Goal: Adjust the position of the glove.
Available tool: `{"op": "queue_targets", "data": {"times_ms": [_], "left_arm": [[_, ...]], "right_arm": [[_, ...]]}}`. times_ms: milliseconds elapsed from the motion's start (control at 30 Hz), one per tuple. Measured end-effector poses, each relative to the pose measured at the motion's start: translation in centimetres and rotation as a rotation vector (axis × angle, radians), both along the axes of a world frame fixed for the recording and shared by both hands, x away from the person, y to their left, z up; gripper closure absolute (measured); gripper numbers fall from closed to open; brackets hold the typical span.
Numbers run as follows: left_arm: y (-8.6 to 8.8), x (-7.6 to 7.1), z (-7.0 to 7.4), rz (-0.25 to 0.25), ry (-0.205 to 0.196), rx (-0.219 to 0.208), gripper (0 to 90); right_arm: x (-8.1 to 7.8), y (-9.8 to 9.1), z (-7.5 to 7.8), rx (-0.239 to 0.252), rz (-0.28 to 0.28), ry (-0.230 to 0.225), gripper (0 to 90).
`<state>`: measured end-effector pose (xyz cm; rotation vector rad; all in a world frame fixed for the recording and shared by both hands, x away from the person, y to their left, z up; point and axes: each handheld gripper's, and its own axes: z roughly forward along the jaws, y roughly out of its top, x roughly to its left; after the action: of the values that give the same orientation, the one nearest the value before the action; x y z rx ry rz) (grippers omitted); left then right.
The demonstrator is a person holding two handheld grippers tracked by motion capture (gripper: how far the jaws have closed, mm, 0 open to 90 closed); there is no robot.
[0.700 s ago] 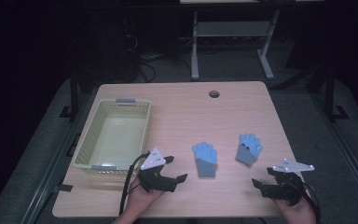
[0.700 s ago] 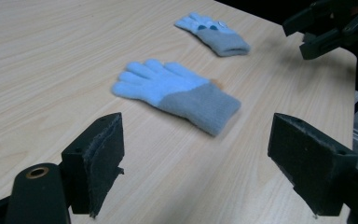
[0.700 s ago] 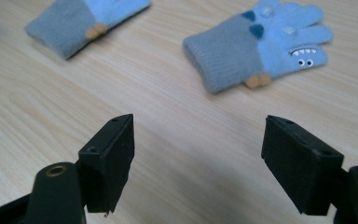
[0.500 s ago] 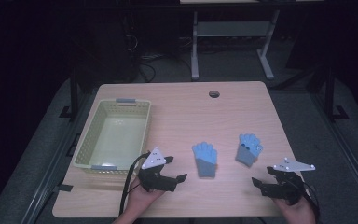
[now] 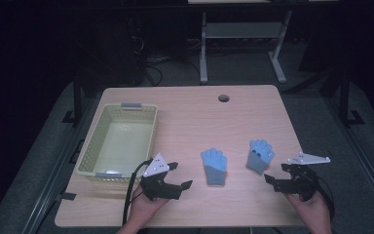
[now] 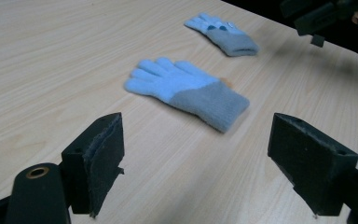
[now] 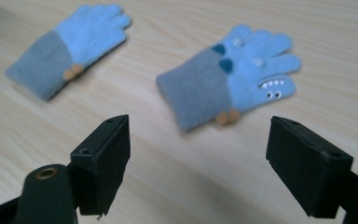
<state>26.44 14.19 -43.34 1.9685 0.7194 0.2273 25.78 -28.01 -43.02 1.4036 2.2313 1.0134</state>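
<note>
Two light blue gloves with grey cuffs lie flat on the wooden table (image 5: pixel 190 117). The plain glove (image 5: pixel 214 166) (image 6: pixel 186 91) (image 7: pixel 67 46) lies near the middle front, and the glove with a small face pattern (image 5: pixel 259 155) (image 7: pixel 230 77) (image 6: pixel 221 32) lies to its right. My left gripper (image 5: pixel 177 177) (image 6: pixel 198 161) stands open just left of the plain glove, with nothing between its jaws. My right gripper (image 5: pixel 274 176) (image 7: pixel 198 161) is open too, hovering just right of and in front of the patterned glove, empty.
A pale green slotted basket (image 5: pixel 92 151) stands empty at the table's left side, just behind my left gripper. A round cable hole (image 5: pixel 223 98) sits near the far edge. Metal stand legs (image 5: pixel 243 34) rise behind the table on the dark floor.
</note>
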Motion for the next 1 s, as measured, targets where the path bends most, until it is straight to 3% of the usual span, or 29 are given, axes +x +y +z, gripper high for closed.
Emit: {"op": "queue_targets", "data": {"times_ms": [200,267,367,400,567,733,900,1000], "left_arm": [[0.0,-0.1,-0.1,-0.001,0.003,0.001,18.2],[0.0,-0.2,-0.1,-0.001,0.001,0.001,18.2],[0.0,-0.2,-0.1,0.0,0.001,0.005,18.2],[0.0,-0.2,-0.1,-0.001,0.0,0.006,18.2],[-0.1,-0.2,-0.1,-0.004,-0.005,0.005,18.2],[-0.1,0.0,-0.3,-0.001,0.003,0.001,18.2],[-0.1,-0.1,-0.1,-0.005,-0.003,0.005,18.2],[0.0,-0.1,-0.2,-0.003,0.005,0.003,18.2]], "right_arm": [[1.9,0.0,1.6,0.015,0.011,0.006,21.0],[2.8,0.3,2.2,-0.005,0.015,0.04,19.7],[3.4,0.5,2.3,-0.018,0.02,0.045,19.9],[4.0,0.6,2.2,-0.018,0.02,0.077,19.3],[5.1,0.8,2.1,-0.017,0.028,0.127,20.3],[6.4,1.3,2.6,-0.028,0.036,0.157,23.2],[8.0,2.0,3.5,-0.074,0.051,0.178,22.9],[8.6,2.2,3.8,-0.07,0.055,0.184,23.3]]}}
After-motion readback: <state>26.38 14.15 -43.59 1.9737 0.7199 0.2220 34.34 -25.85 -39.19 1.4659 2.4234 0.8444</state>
